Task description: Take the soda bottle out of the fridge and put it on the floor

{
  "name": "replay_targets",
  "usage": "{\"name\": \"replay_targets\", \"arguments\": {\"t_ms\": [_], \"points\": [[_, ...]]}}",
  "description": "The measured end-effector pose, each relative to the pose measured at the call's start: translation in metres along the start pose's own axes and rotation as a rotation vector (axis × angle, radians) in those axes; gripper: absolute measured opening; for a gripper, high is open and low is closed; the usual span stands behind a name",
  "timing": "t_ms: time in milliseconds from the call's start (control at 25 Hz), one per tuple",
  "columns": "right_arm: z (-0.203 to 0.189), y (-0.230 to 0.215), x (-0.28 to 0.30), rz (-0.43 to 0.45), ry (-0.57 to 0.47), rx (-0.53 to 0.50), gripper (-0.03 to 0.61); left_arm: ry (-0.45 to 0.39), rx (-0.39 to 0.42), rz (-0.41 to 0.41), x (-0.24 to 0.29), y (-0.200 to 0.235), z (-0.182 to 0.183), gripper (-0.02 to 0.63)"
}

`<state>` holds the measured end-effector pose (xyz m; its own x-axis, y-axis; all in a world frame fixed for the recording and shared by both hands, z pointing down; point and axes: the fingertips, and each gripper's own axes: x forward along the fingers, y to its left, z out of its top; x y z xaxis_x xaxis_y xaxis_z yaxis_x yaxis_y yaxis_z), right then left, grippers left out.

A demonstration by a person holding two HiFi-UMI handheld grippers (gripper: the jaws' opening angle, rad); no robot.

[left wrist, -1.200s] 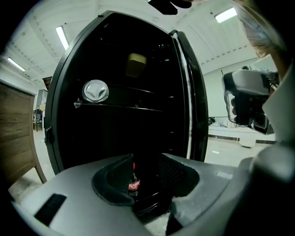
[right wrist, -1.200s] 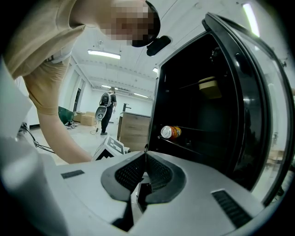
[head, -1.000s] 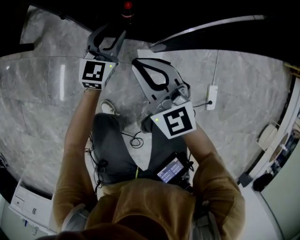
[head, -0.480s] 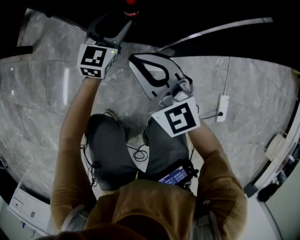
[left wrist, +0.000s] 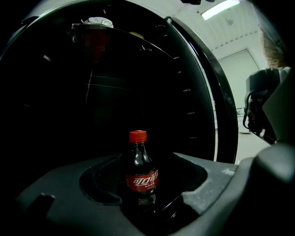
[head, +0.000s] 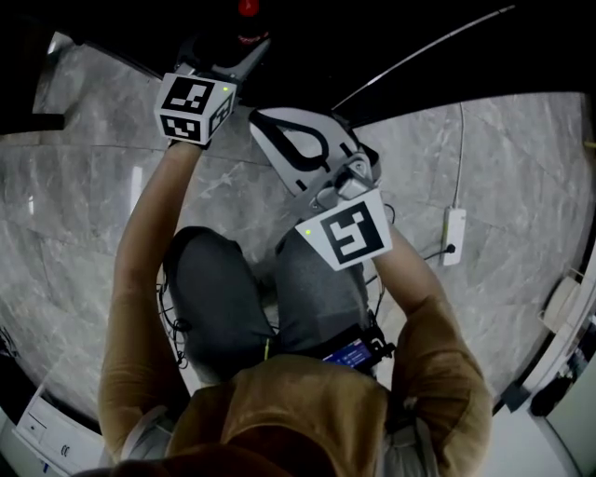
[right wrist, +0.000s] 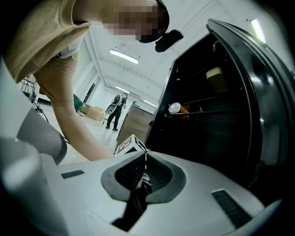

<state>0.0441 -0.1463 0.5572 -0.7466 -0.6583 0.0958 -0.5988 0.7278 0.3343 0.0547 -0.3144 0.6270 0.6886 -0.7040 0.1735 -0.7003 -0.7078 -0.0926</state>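
Note:
The soda bottle [left wrist: 141,171], dark with a red cap and red label, stands upright inside the dark fridge [left wrist: 106,92]. In the head view only its red cap [head: 247,9] shows at the top edge. My left gripper [left wrist: 145,186] reaches into the fridge with the bottle between its dark jaws. Those jaws have just been opening and stand wide, apart from the bottle's sides. In the head view the left gripper [head: 228,47] lies under that cap. My white right gripper [right wrist: 144,177] is shut on nothing and hangs outside the fridge, right of the left one [head: 267,126].
The fridge door [right wrist: 258,92] stands open on the right. A can [right wrist: 175,108] and a yellowish pack [right wrist: 216,78] sit on upper shelves. A power strip [head: 454,233] with its cable lies on the marble floor [head: 74,214]. A white appliance [head: 42,419] sits at the lower left.
The person has crouched lower and both grippers have slid up the picture toward the fridge. The left gripper's jaws now reach into the dark opening beneath the red cap.

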Motion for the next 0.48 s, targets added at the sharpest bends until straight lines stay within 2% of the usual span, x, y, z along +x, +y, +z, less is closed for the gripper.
{"name": "replay_targets", "arguments": {"t_ms": [240, 480], "points": [[-0.007, 0.009, 0.001, -0.024, -0.001, -0.01, 0.001, 0.0, -0.023, -0.034, 0.008, -0.001, -0.013, 0.331], [-0.01, 0.005, -0.003, -0.052, 0.011, -0.056, 0.0, -0.025, -0.051, -0.028, 0.018, 0.002, -0.018, 0.331]]}}
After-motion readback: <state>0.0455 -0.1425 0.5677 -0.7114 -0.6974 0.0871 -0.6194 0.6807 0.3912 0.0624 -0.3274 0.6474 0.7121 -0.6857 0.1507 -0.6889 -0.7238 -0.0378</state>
